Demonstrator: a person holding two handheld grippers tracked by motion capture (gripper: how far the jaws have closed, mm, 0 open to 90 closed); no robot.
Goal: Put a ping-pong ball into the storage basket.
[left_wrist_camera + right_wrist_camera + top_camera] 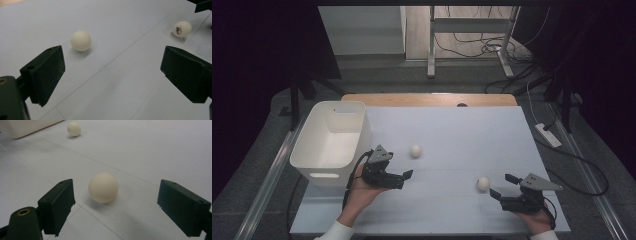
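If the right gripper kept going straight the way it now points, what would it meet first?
Most likely the nearer white ball, which sits on the table just ahead, between the open jaws of the right gripper. The second ball lies much farther off, to one side.

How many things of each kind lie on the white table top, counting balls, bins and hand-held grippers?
Balls: 2, one near the left hand-held gripper and one by the right hand-held gripper.
Bins: 1, the white bin at the table's left edge.
Hand-held grippers: 2, left hand-held gripper and right hand-held gripper, both with jaws apart.
Total: 5
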